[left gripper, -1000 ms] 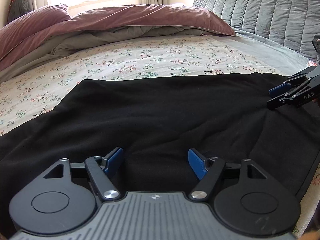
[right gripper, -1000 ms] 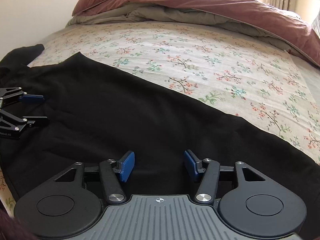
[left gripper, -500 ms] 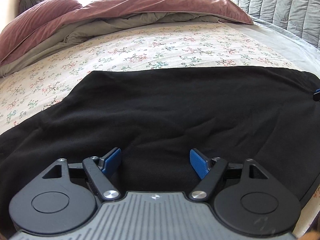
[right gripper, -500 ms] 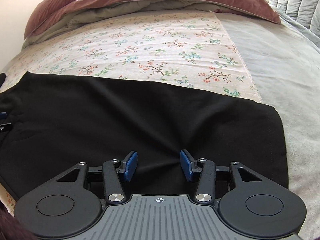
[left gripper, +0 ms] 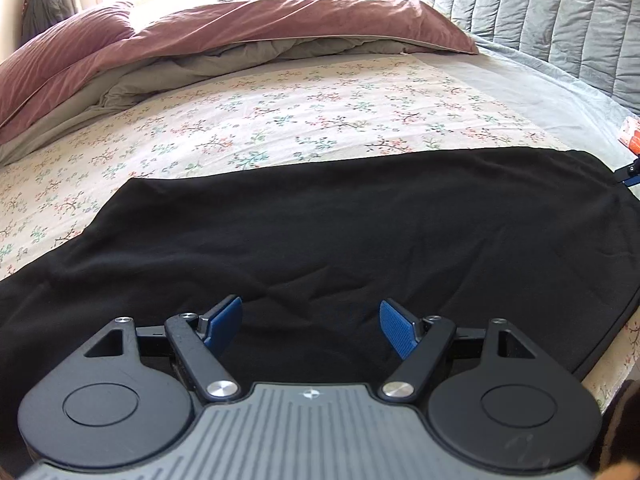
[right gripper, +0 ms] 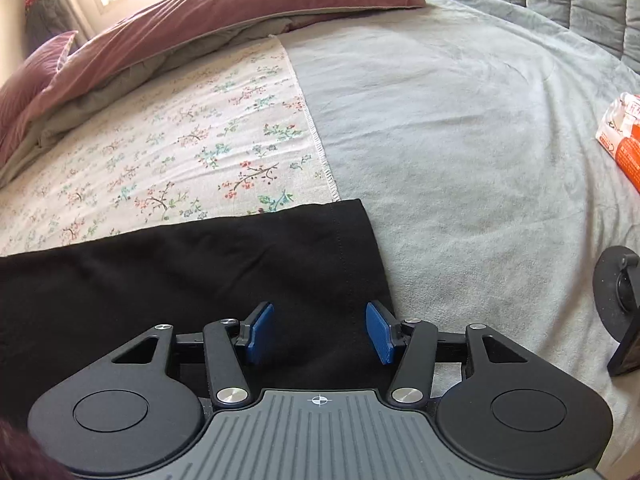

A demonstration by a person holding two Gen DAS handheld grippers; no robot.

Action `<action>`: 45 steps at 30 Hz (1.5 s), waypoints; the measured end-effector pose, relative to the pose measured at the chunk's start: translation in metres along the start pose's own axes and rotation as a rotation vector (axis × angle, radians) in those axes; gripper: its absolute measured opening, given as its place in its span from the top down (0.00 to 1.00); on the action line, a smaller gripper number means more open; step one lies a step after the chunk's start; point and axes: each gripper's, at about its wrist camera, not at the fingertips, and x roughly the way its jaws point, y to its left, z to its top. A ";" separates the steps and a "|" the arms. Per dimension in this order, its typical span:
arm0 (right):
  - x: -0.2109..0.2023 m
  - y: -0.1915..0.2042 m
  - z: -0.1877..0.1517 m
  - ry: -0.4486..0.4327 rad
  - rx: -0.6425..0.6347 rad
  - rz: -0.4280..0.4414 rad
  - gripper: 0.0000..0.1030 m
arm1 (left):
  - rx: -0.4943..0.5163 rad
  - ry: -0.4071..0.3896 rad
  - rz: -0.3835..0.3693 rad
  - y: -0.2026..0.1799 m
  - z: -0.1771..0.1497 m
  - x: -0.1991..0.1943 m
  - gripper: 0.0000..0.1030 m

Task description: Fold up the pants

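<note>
Each gripper shows the same build. On the left gripper (left gripper: pixel 311 325), a ribbed grey housing carries a small white cross-in-circle mark at its top centre. Beside that housing sit 2 round black discs, each with a raised inner circle and a triangular cut-out above it. 2 black link arms run from silver pivot screws at the housing's corners to blue textured pads. The right gripper (right gripper: pixel 320 332) matches: grey ribs, crosshair mark, black discs, silver screws, blue pads.
</note>
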 end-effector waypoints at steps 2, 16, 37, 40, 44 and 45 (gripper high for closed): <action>-0.005 -0.011 0.000 0.004 0.024 0.016 0.50 | 0.016 -0.001 -0.015 -0.007 0.000 0.003 0.16; -0.015 -0.045 -0.014 0.028 0.169 0.212 0.49 | 0.003 0.018 -0.033 -0.016 0.009 0.015 0.16; 0.000 -0.003 -0.019 0.105 -0.021 -0.003 0.49 | -0.009 0.044 -0.031 -0.019 0.007 0.017 0.16; 0.007 0.000 -0.019 0.116 -0.032 -0.023 0.50 | -0.012 0.046 -0.040 -0.021 0.008 0.018 0.16; 0.008 0.005 -0.018 0.099 -0.050 -0.043 0.75 | -0.016 0.039 -0.046 -0.022 0.009 0.016 0.16; 0.006 0.006 -0.016 0.092 -0.035 -0.026 0.90 | -0.018 0.036 -0.047 -0.021 0.009 0.015 0.16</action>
